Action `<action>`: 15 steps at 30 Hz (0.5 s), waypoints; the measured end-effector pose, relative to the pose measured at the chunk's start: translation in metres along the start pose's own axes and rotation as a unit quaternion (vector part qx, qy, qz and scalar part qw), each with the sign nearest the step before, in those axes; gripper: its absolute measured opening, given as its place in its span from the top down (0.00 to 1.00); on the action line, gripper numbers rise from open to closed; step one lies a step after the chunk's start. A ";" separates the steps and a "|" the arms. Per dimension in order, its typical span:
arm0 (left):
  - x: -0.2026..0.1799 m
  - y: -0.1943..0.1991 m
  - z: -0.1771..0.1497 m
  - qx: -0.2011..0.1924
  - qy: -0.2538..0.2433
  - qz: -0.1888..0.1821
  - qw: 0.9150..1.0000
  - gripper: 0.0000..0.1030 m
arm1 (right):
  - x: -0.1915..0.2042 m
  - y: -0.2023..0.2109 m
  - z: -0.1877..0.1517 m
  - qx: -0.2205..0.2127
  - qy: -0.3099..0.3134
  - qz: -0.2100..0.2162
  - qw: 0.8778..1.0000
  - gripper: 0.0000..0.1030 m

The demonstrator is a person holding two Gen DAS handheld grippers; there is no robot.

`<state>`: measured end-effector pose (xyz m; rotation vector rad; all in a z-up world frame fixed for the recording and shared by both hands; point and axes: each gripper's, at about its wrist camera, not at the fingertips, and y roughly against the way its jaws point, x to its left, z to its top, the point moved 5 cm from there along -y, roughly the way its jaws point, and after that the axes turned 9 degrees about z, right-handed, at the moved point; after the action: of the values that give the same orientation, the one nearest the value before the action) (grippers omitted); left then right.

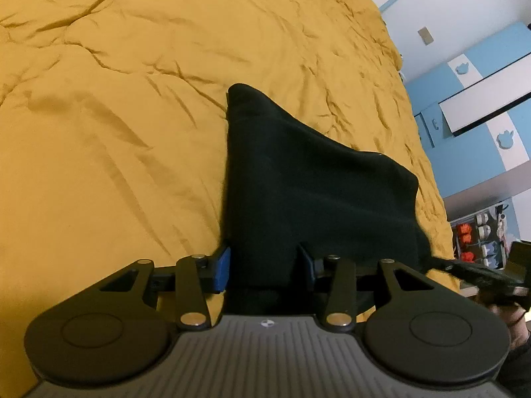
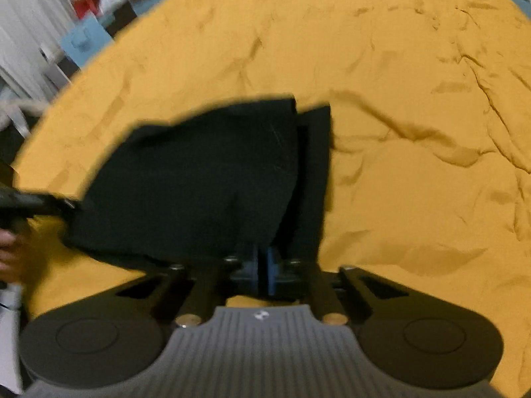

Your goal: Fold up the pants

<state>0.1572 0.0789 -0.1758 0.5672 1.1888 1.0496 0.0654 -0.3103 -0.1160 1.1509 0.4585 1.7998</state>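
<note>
The black pants hang lifted above a mustard-yellow bedspread. My left gripper has its blue-padded fingers shut on a thick fold of the pants. My right gripper is shut on the other corner of the pants, its blue pads nearly together. The cloth stretches between both grippers. Each gripper shows at the edge of the other's view: the right one in the left wrist view, the left one in the right wrist view. The right wrist view is blurred.
The bedspread fills most of both views. Beyond the bed's edge are a blue-and-white wall with shelves and, in the right wrist view, blurred furniture. A hand shows at the far left.
</note>
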 end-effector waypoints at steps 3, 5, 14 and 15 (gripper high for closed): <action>-0.002 -0.002 -0.001 -0.001 -0.009 0.004 1.000 0.52 | -0.002 0.008 -0.001 0.006 0.001 0.018 1.000 1.00; -0.001 -0.004 -0.002 -0.001 -0.011 0.003 1.000 0.51 | -0.015 -0.010 -0.011 0.051 0.004 0.000 0.999 1.00; 0.005 -0.004 -0.008 -0.004 -0.001 -0.004 1.000 0.51 | -0.033 -0.002 0.052 -0.015 -0.017 0.005 1.000 0.49; 0.005 -0.004 -0.008 -0.005 -0.001 -0.003 1.000 0.51 | -0.036 -0.007 0.062 -0.017 -0.026 0.020 0.999 0.46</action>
<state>0.1511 0.0803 -0.1839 0.5565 1.1819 1.0479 0.1264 -0.3471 -0.1086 1.1877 0.3761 1.8017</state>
